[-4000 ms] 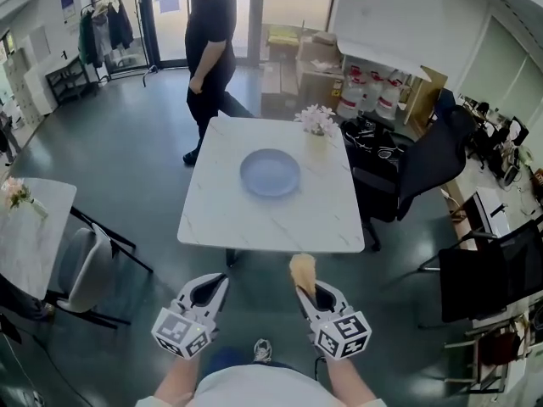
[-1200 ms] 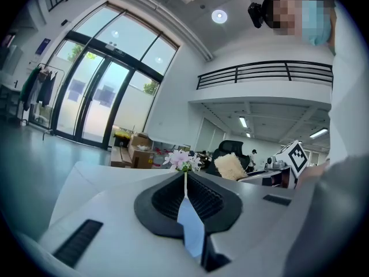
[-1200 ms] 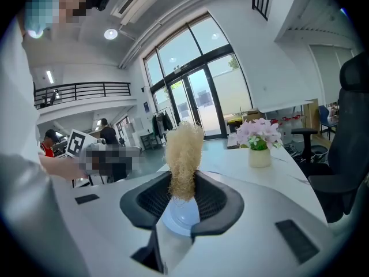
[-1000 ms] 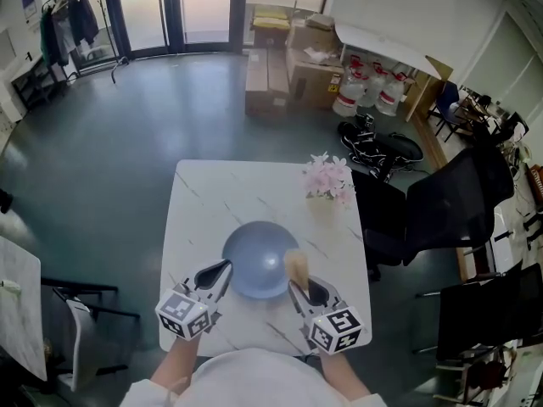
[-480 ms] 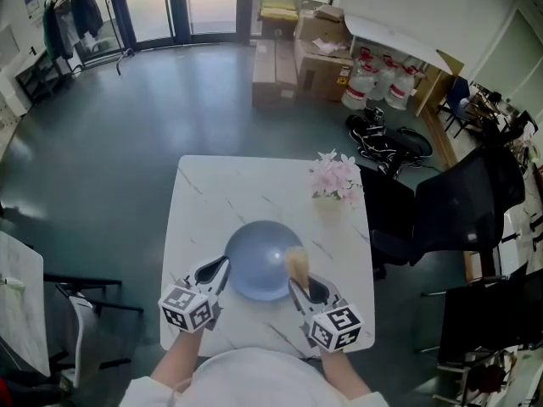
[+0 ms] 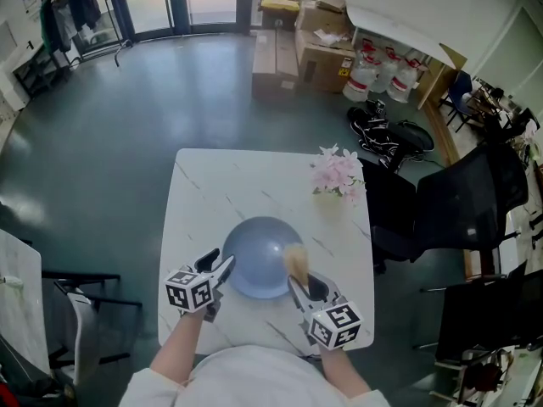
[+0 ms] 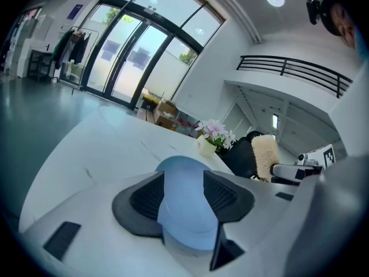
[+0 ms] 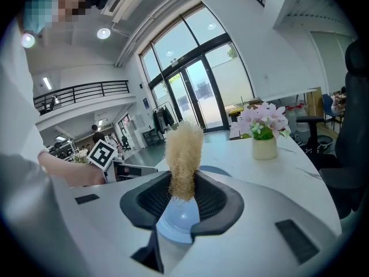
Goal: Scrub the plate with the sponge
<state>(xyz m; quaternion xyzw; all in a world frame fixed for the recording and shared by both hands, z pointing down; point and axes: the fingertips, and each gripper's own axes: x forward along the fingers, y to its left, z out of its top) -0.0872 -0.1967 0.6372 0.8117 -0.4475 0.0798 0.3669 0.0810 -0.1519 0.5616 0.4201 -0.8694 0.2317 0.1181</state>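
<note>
While the blue plate (image 6: 259, 257) is lying empty on the white table (image 6: 221, 185), the left gripper (image 6: 222, 271) and right gripper (image 6: 295, 285) are hiding its near rim; a flower vase (image 6: 338, 181) is standing well apart. In the left gripper view, the jaws have just been opening, with the plate's rim between them. In the right gripper view, the jaws are clamping the sponge (image 8: 183, 154) upright over the plate.

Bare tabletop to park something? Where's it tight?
Free: the far-left table stretch, between far edge, flower vase and plate; also the right strip below the vase. Tight: the near edge, where the left gripper, jaws just opened over the plate's rim, and the right gripper with the sponge flank the plate.
</note>
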